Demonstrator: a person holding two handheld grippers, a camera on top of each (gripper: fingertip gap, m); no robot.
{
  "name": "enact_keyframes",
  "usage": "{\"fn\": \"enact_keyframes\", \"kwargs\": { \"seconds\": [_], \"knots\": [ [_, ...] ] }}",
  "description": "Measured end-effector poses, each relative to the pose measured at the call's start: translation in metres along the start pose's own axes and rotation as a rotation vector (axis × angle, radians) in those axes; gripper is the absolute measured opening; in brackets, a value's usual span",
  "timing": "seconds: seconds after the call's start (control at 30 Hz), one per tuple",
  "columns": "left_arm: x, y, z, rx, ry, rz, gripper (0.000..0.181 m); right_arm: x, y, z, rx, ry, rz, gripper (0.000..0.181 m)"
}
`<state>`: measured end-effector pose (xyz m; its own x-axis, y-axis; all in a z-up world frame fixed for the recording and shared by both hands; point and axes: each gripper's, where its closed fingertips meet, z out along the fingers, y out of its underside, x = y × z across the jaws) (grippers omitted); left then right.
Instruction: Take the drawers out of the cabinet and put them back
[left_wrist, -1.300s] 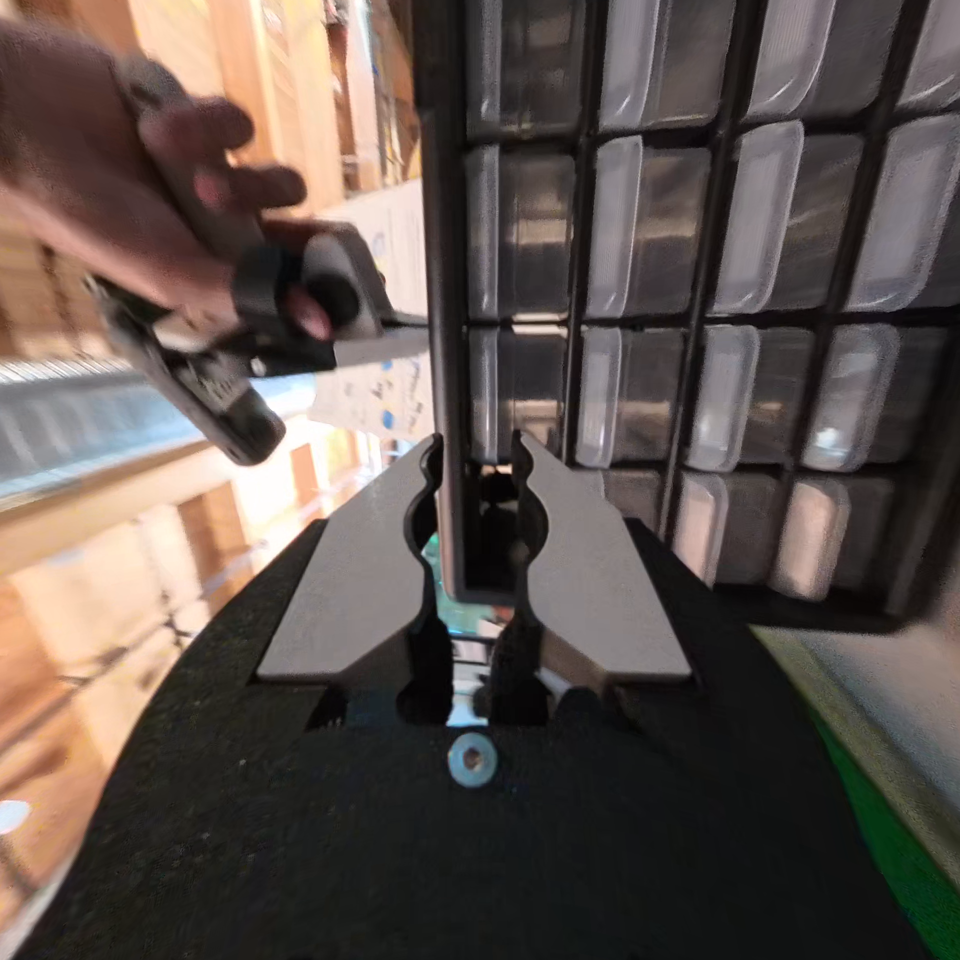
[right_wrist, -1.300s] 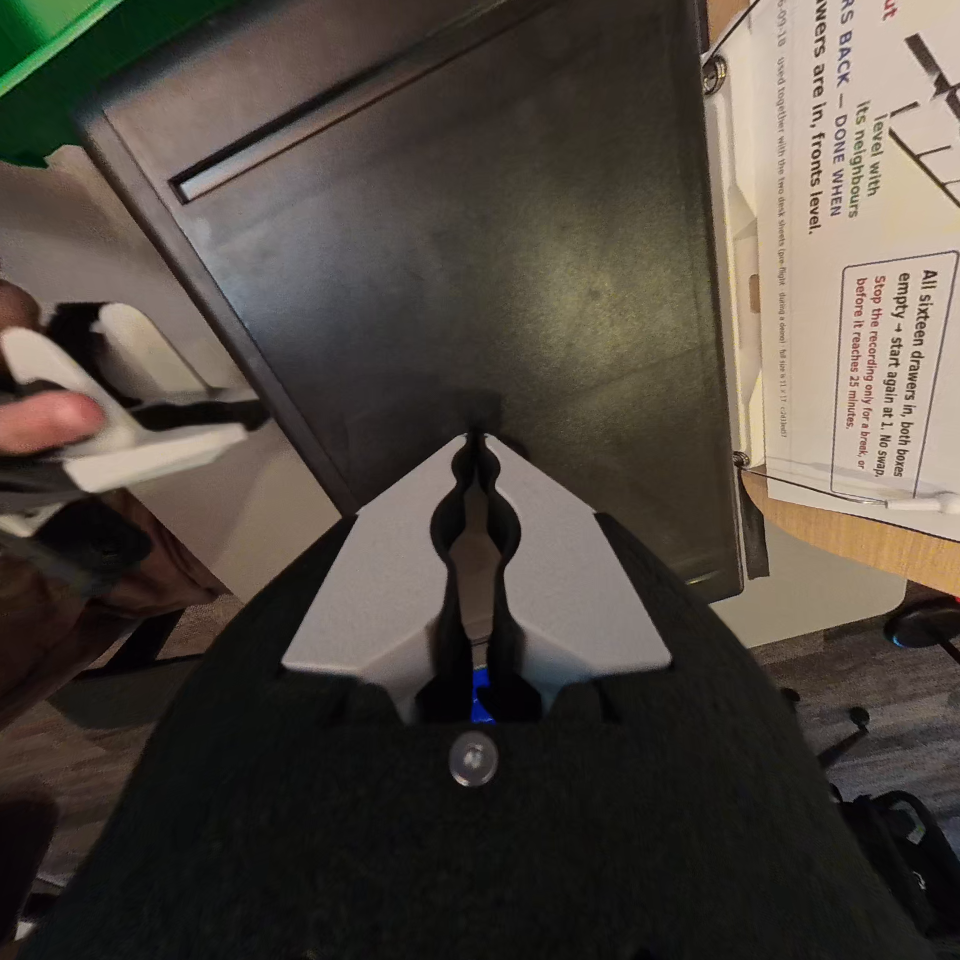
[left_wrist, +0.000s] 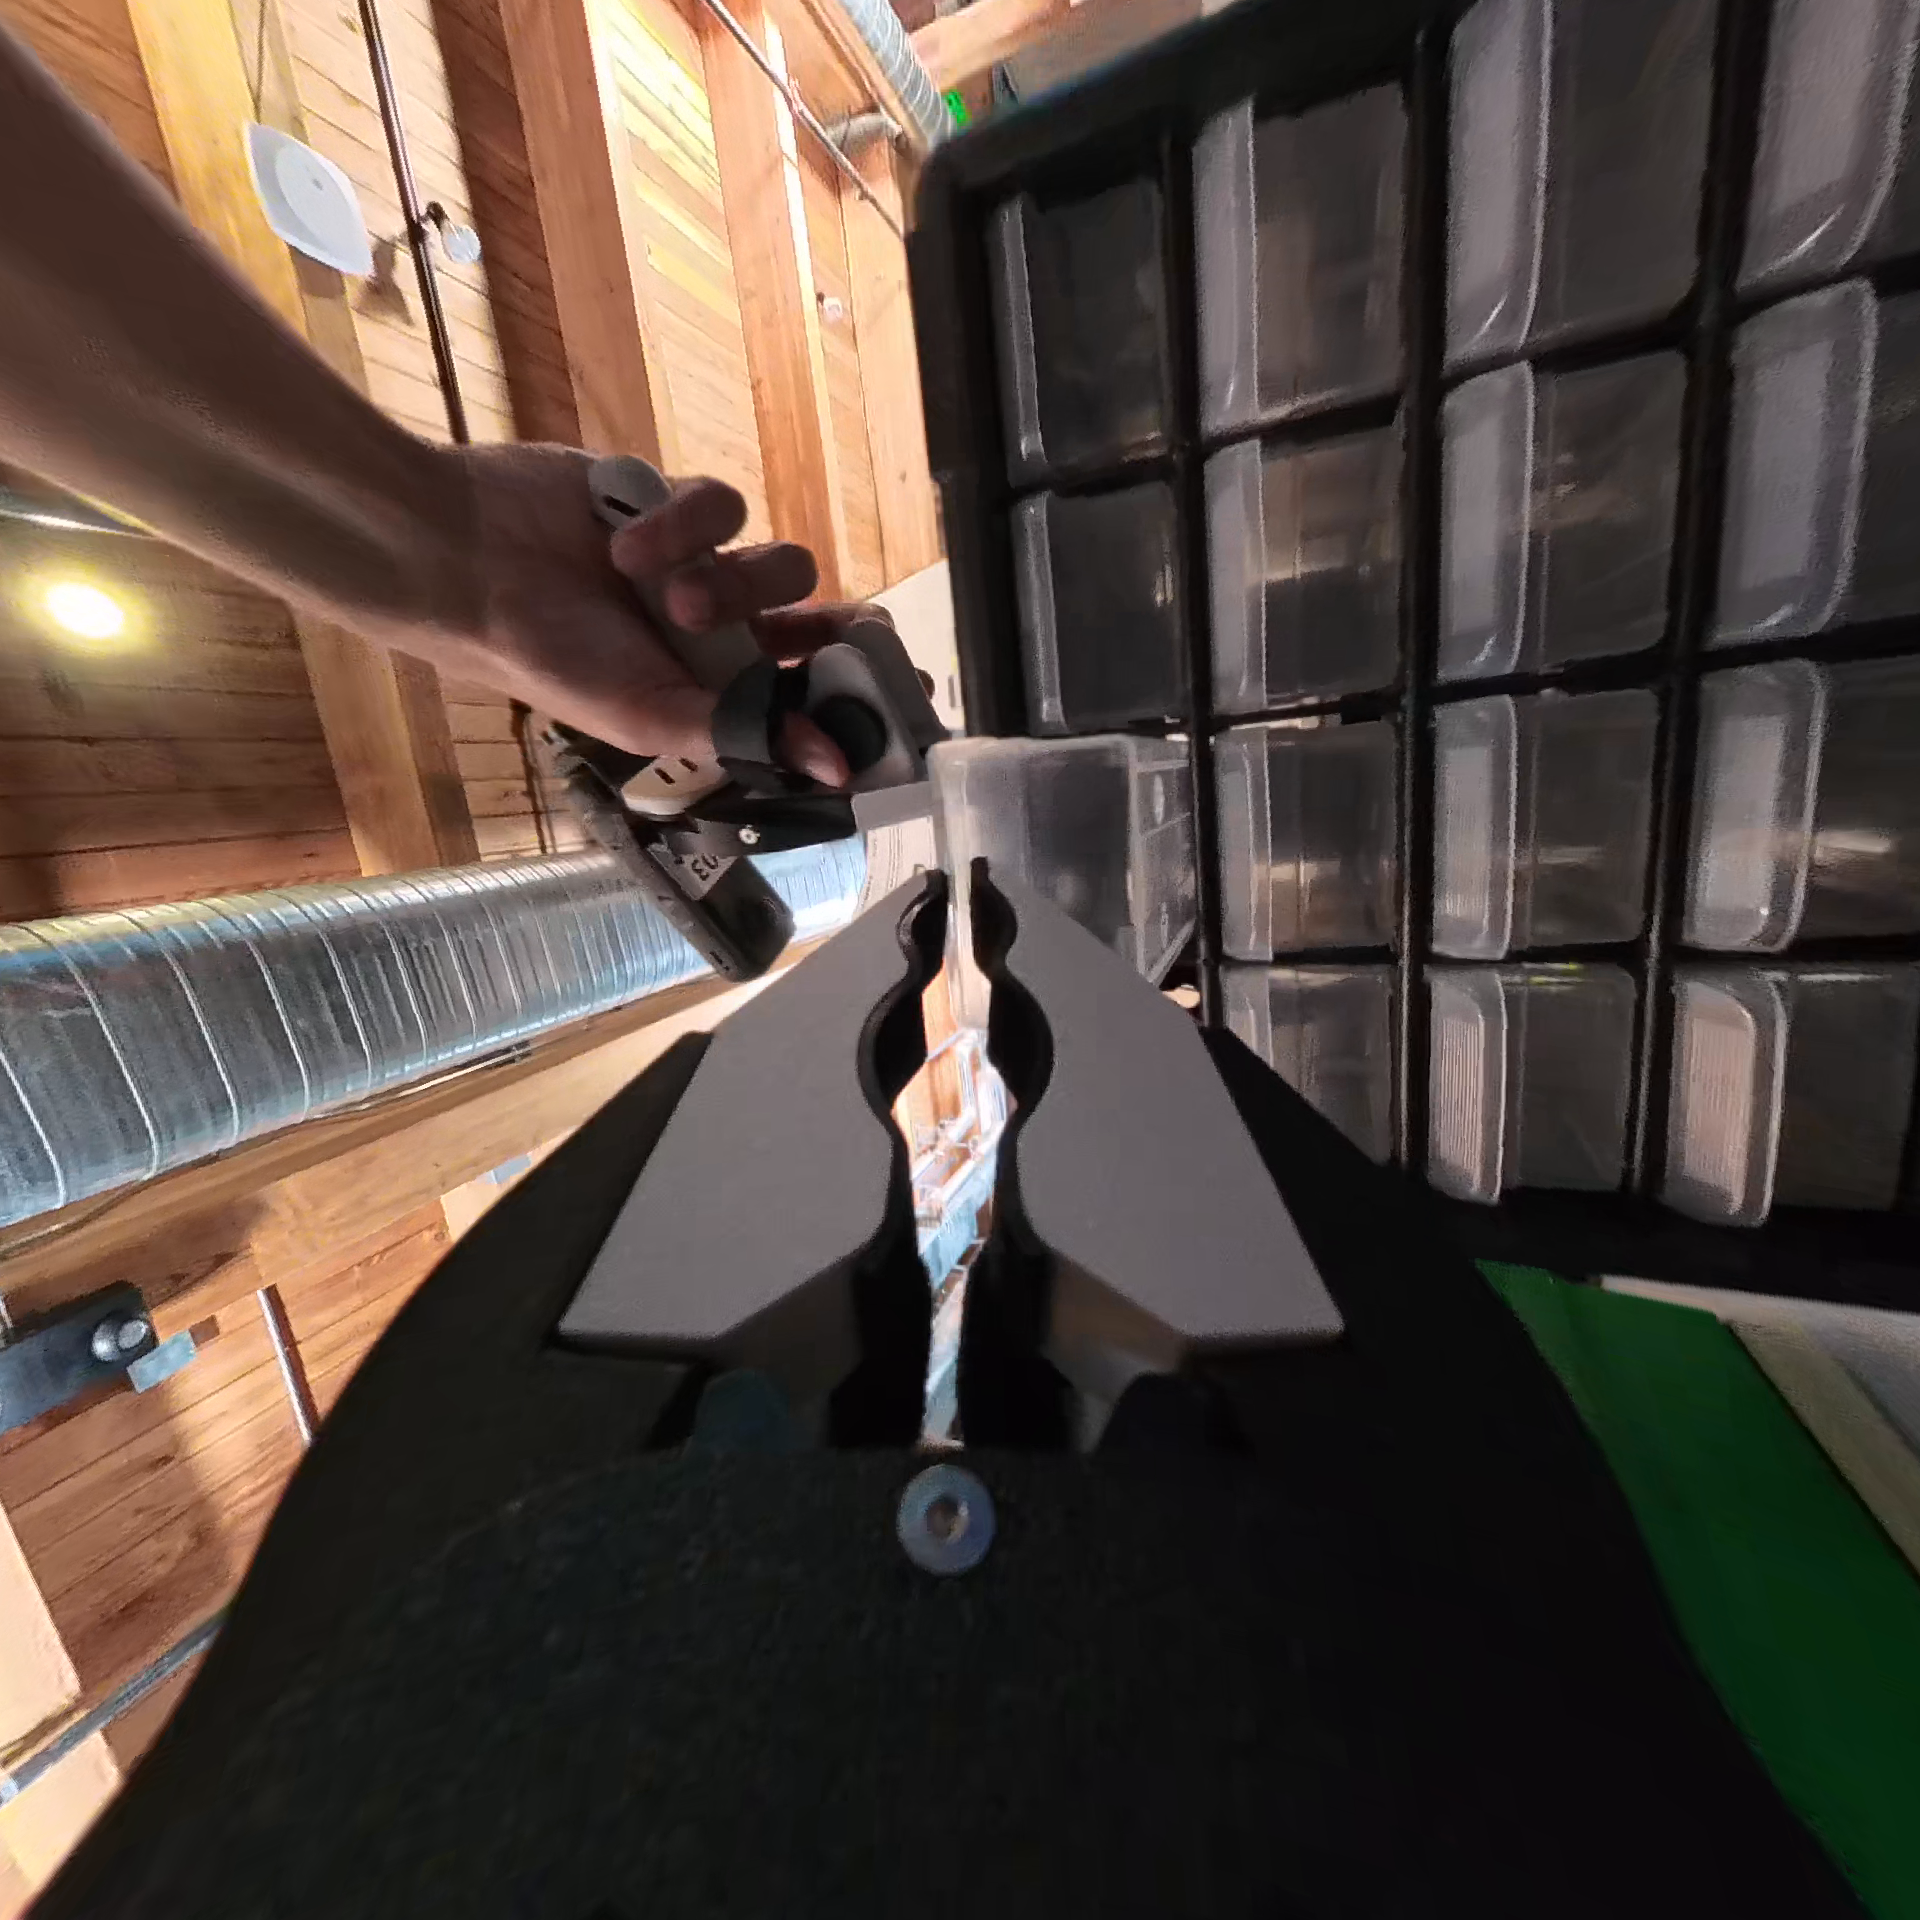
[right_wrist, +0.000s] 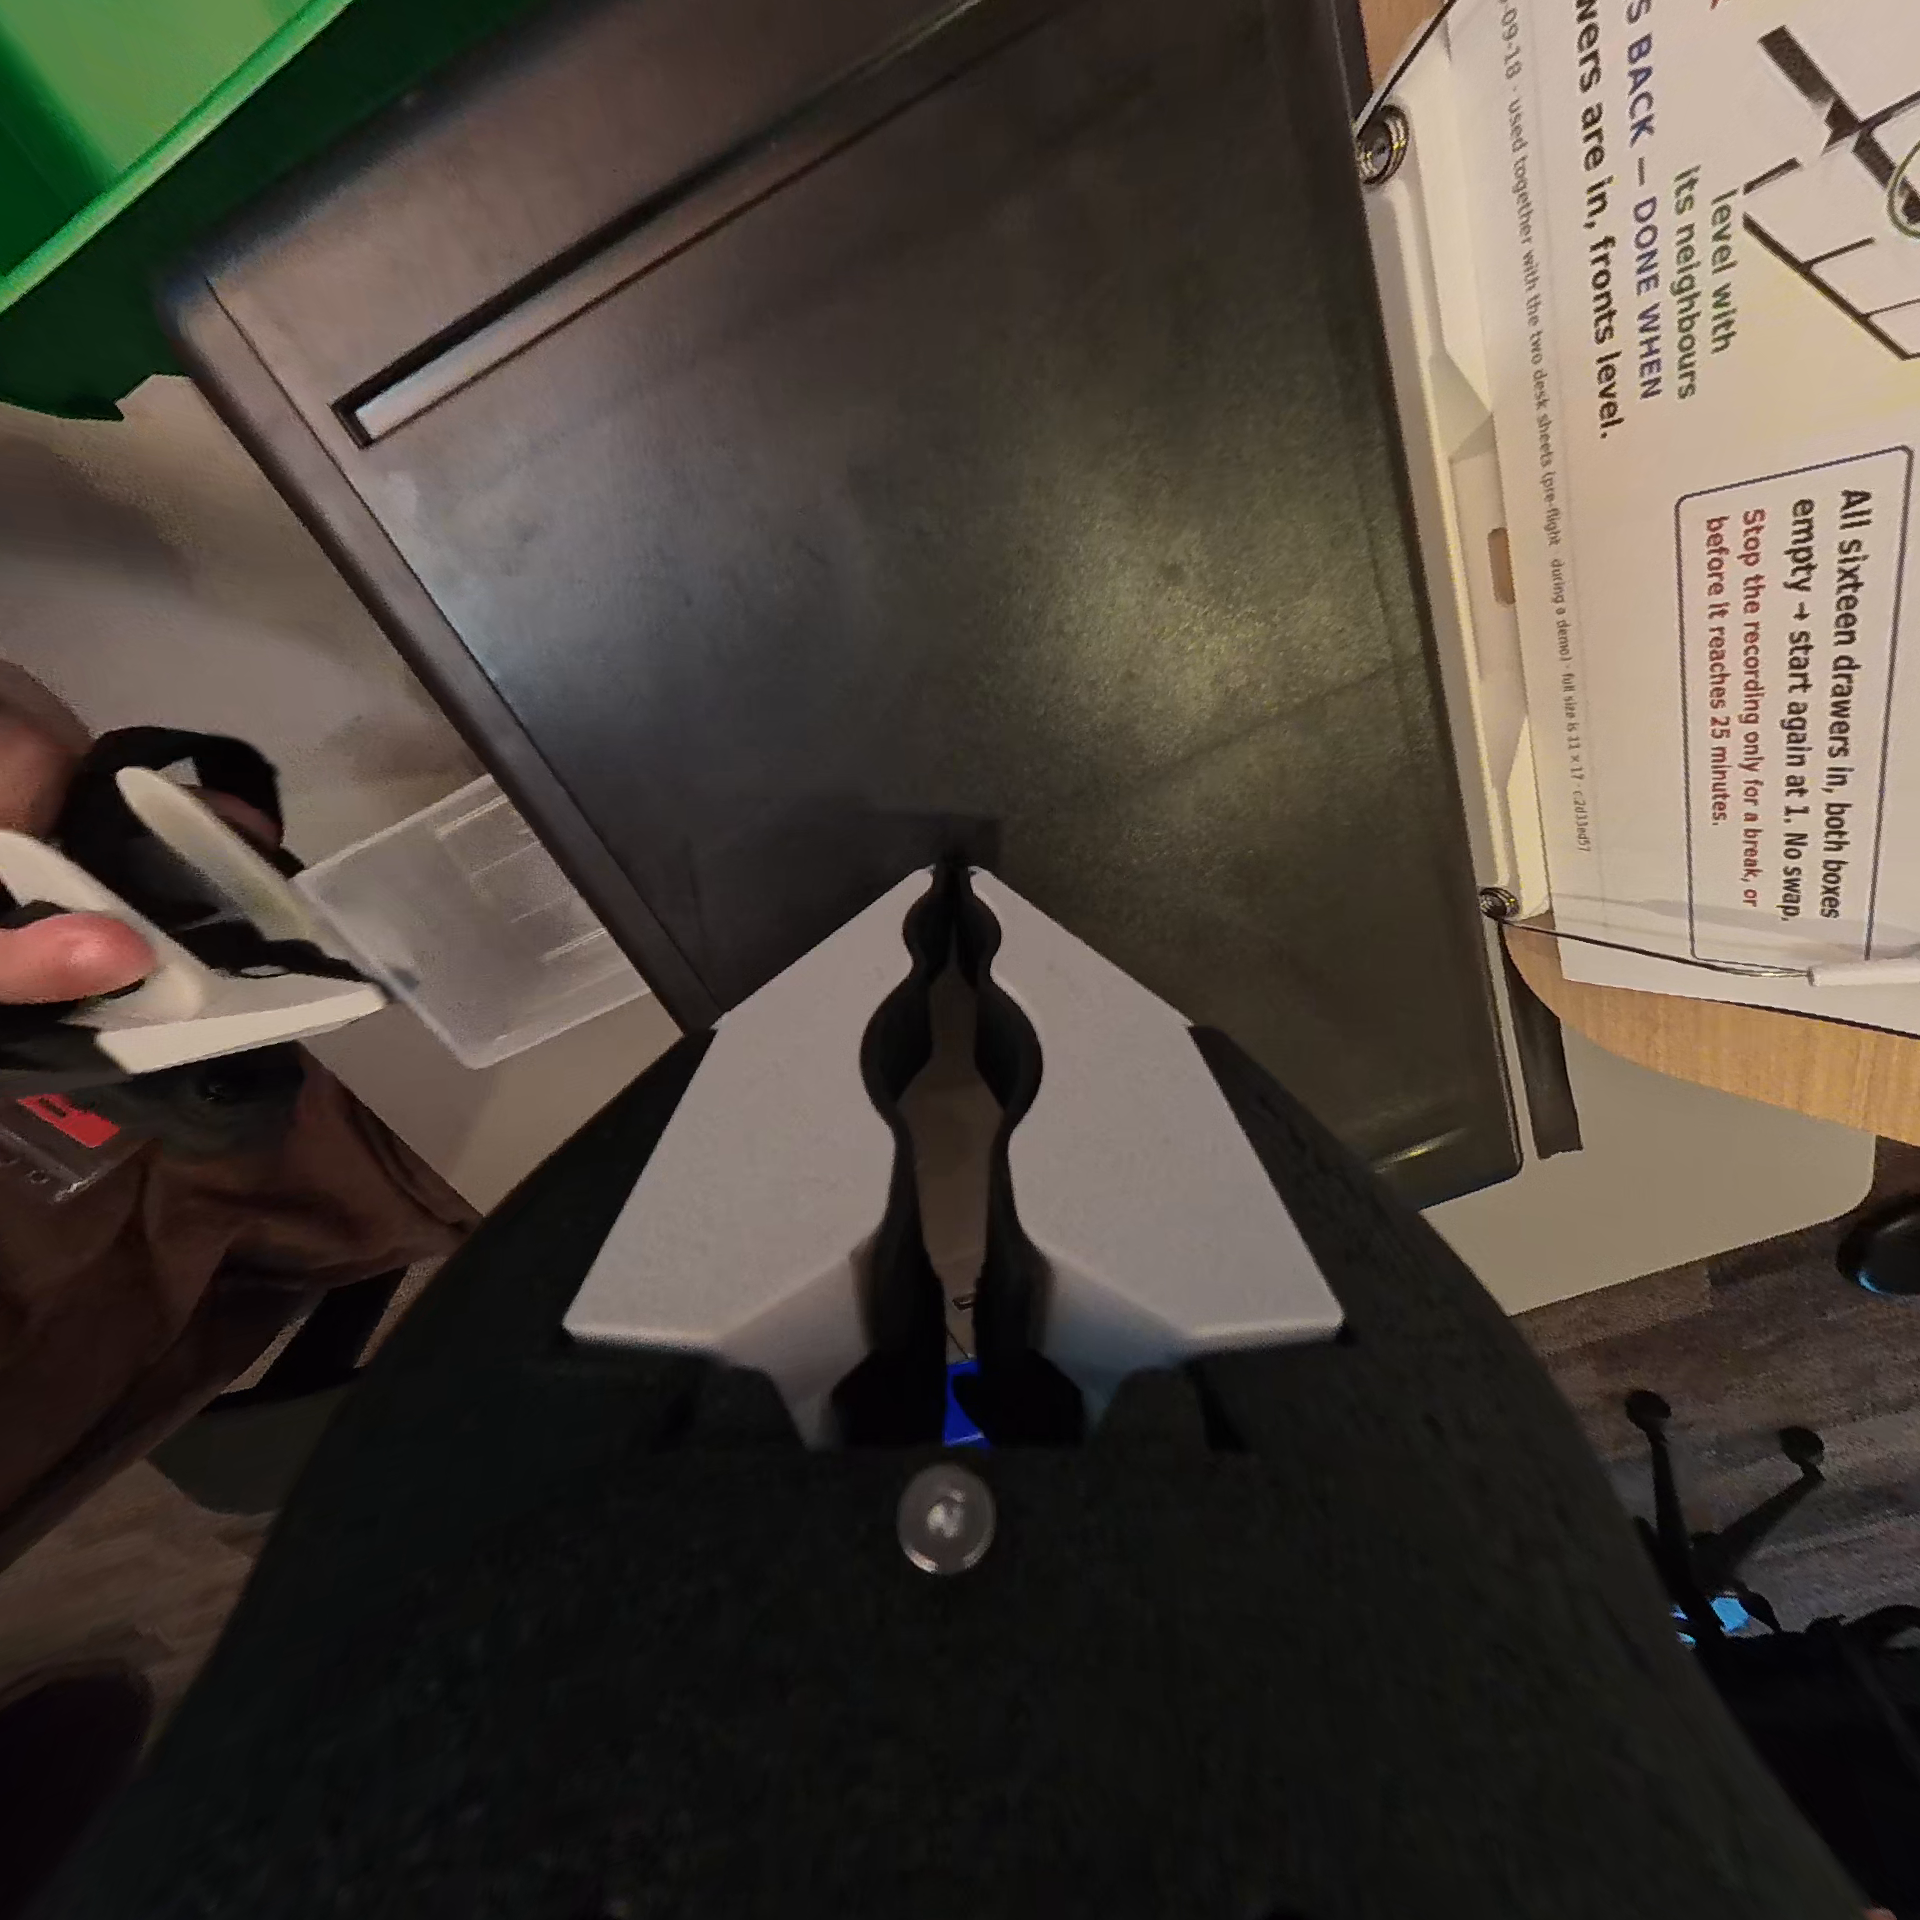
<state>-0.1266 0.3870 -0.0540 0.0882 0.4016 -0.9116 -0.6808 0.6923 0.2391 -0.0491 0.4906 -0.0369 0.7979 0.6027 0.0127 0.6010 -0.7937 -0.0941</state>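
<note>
Left gripper (left_wrist: 958, 883) pinches the front lip of a clear drawer (left_wrist: 1060, 831), which sticks partway out of the black cabinet (left_wrist: 1413, 665), third row, column at the cabinet's edge. Other drawers sit flush. Right gripper (right_wrist: 951, 875), jaws pressed together, tips against the cabinet's dark side panel (right_wrist: 935, 499). Printed sheet (right_wrist: 1704, 499) just beside the cabinet.

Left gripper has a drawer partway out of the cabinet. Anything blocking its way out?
Nothing visible does. The left gripper is shut on the clear drawer at its front lip, with open space in front. The right gripper, shut, presses on the cabinet side wall, beside the drawer's path, not in it.
</note>
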Motion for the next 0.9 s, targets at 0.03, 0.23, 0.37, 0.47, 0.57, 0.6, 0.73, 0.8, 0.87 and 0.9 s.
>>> {"fn": "enact_keyframes", "kwargs": {
  "seconds": [0.03,0.23,0.37,0.47,0.57,0.6,0.73,0.8,0.87,0.9],
  "knots": [
    [-0.002,-0.002,-0.007,0.011,0.001,0.001,0.002,0.000,0.000,0.000,0.001,0.000,0.002,0.000],
    [-0.007,-0.003,-0.041,0.034,-0.023,-0.006,0.002,0.000,0.000,0.000,0.003,0.017,0.005,0.000],
    [-0.013,-0.001,-0.054,0.043,-0.063,-0.010,0.002,0.000,0.000,0.000,-0.007,0.032,0.005,0.000],
    [-0.020,-0.002,-0.061,0.049,-0.093,-0.024,0.001,0.000,0.000,0.000,-0.021,0.038,0.008,0.000],
    [-0.026,0.001,-0.062,0.026,-0.088,-0.057,0.001,0.000,0.000,0.000,-0.034,0.050,0.005,0.000],
    [-0.031,0.000,-0.064,0.044,-0.111,-0.055,0.001,0.000,0.000,0.000,-0.039,0.053,0.003,0.000],
    [-0.044,-0.003,-0.060,0.049,-0.117,-0.065,0.000,0.000,0.000,0.000,-0.059,0.058,0.001,0.000],
    [-0.050,-0.006,-0.061,0.066,-0.102,-0.111,0.000,0.000,0.000,0.000,-0.066,0.072,-0.003,0.000],
    [-0.055,-0.013,-0.069,0.098,-0.116,-0.119,0.000,0.000,0.000,0.000,-0.069,0.087,-0.016,0.000],
    [-0.054,-0.019,-0.075,0.128,-0.105,-0.137,0.000,0.000,0.000,0.000,-0.068,0.086,-0.017,0.000]
  ]
}}
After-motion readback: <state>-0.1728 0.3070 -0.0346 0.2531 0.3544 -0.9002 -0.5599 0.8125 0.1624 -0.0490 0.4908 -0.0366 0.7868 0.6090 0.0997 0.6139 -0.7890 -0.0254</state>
